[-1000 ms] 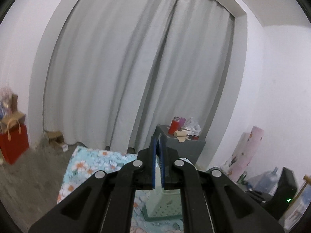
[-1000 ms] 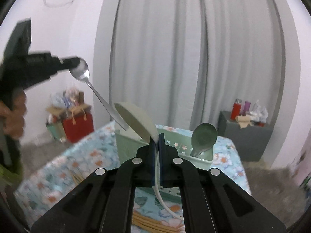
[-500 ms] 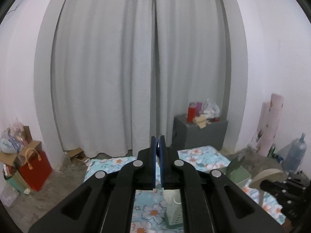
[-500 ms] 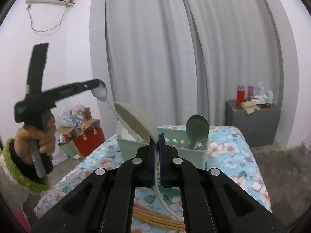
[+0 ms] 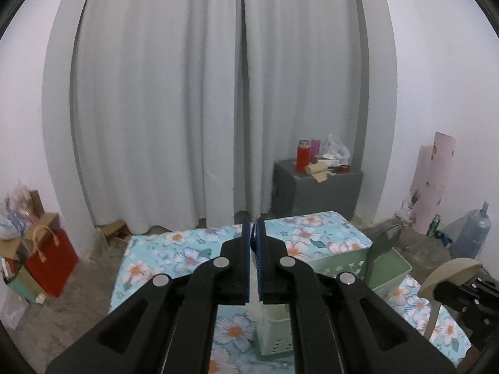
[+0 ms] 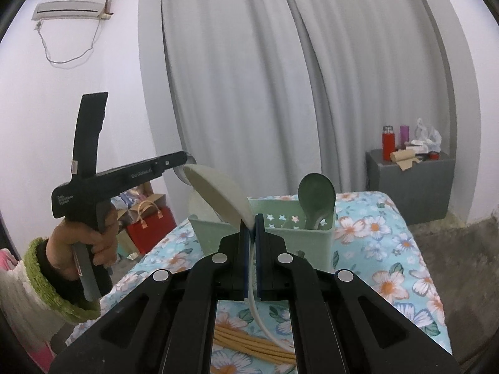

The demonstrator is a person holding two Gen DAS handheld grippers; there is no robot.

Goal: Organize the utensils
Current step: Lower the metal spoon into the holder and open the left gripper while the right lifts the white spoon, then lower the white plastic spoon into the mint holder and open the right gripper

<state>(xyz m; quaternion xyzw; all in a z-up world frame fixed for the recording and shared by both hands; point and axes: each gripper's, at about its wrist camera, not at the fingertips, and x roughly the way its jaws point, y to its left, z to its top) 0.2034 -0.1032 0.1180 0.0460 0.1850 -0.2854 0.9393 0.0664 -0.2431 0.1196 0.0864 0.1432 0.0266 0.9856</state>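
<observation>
The right tongs were pressed on the thin white handle of a cream plastic serving spoon, its bowl raised above the pale green perforated plastic utensil caddy, probably so the handle could drop straight into a compartment. The left tongs were pinching a shiny metal spoon by its bowl end; from the right wrist view only an edge of that bowl showed behind the cream spoon, and its handle was hidden. A dark green plastic spoon already stood handle-down in the caddy's right compartment. A bundle of wooden chopsticks lay on the floral-clothed surface, still unsorted. White lettering on the left tool's arm looked like "GenRobot.AI"; the smaller print near the hand was too small to read.
</observation>
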